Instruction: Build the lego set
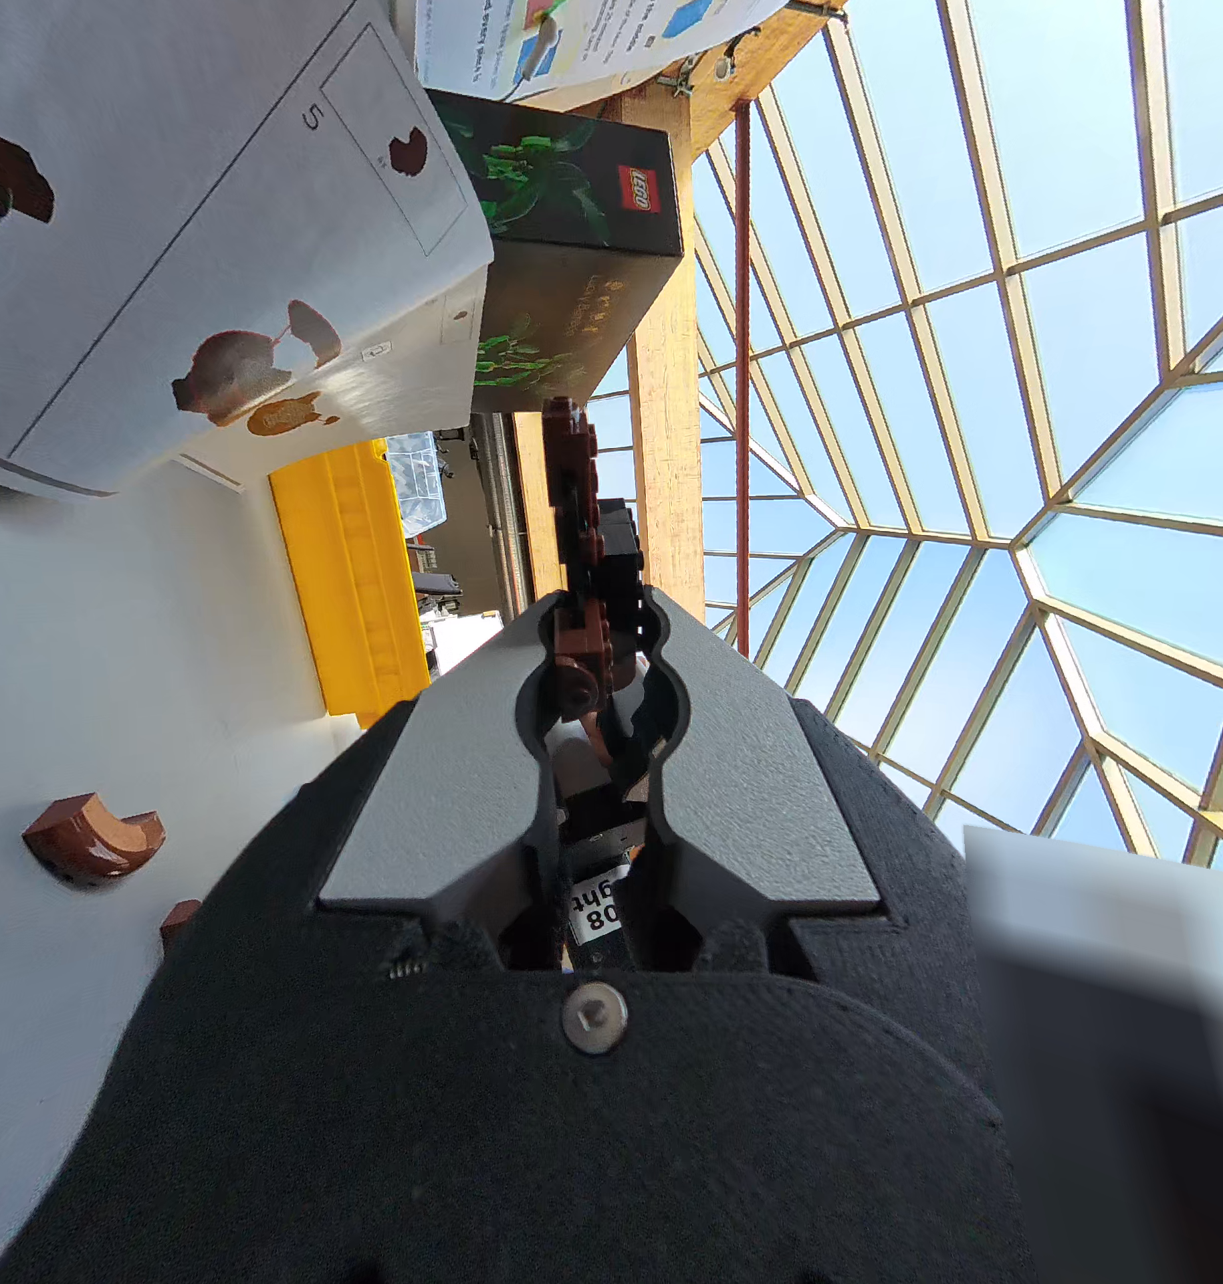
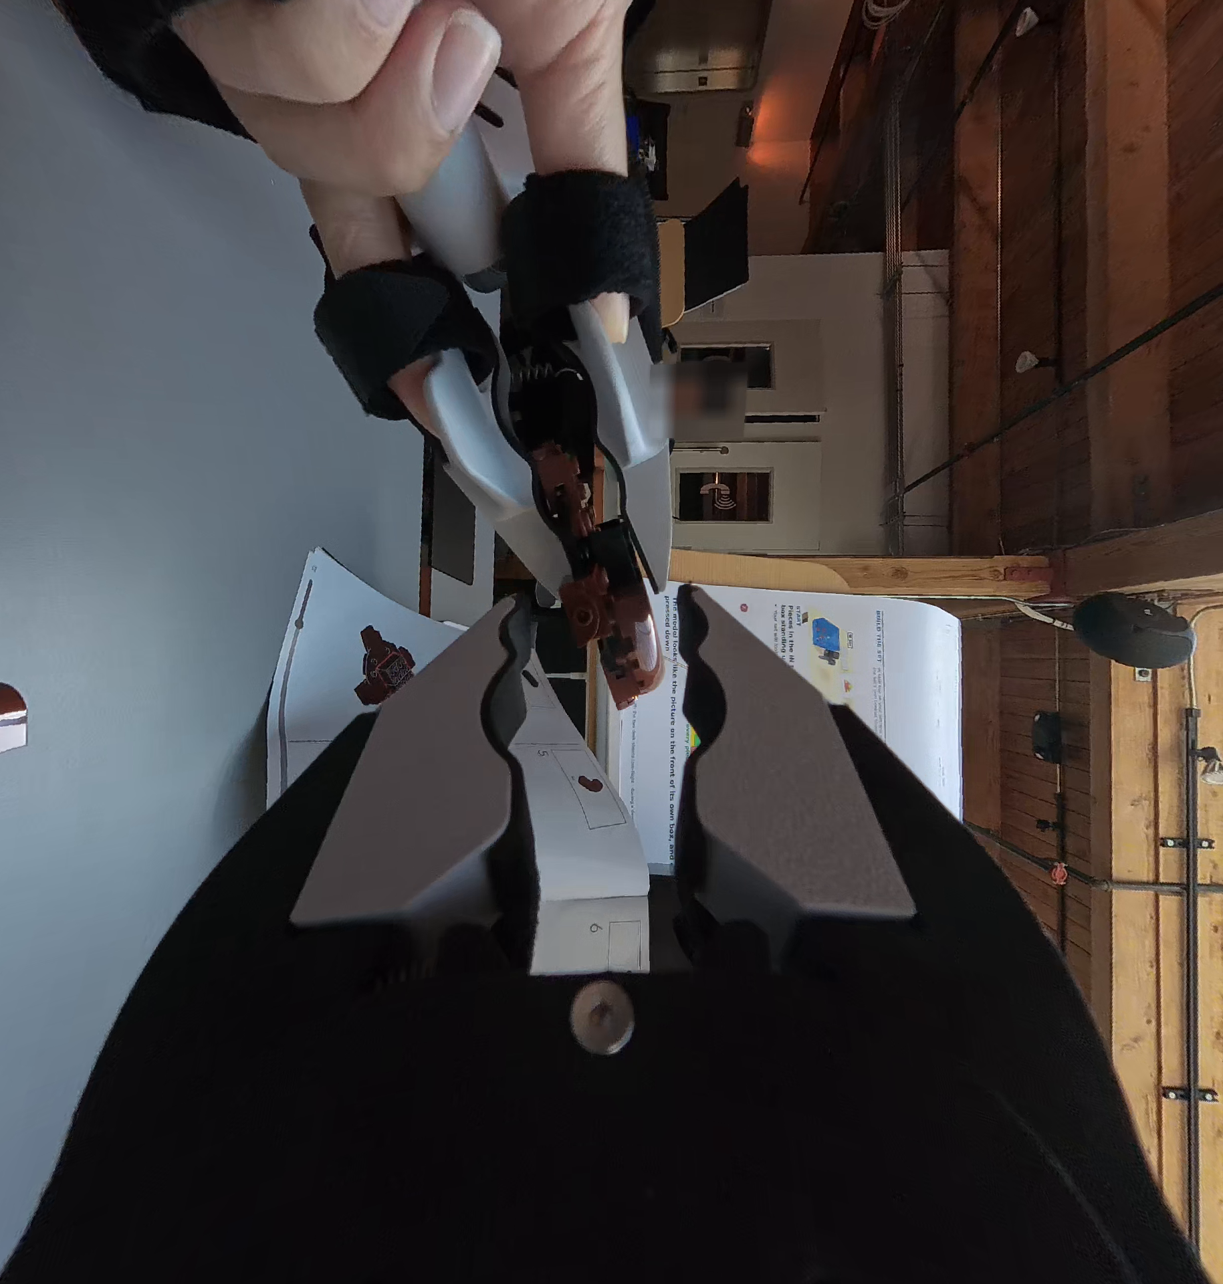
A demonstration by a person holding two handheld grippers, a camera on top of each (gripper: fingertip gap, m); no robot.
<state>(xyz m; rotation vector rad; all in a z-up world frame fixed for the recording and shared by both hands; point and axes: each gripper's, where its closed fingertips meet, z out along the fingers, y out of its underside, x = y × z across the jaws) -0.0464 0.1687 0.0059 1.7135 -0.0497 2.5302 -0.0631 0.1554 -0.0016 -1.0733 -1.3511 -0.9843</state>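
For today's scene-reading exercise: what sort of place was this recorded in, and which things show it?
Probably a workshop or loft-style workspace set up for a building task: a glass skylight overhead, timber beams and plank walls, and a white table holding an instruction booklet and the set's box.

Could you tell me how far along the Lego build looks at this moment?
Partly done: a brown and black assembly of several joined pieces is clamped in the left gripper. The right gripper is open and empty, facing it. Still left: a curved brown piece lies loose on the table, and the instruction booklet is open.
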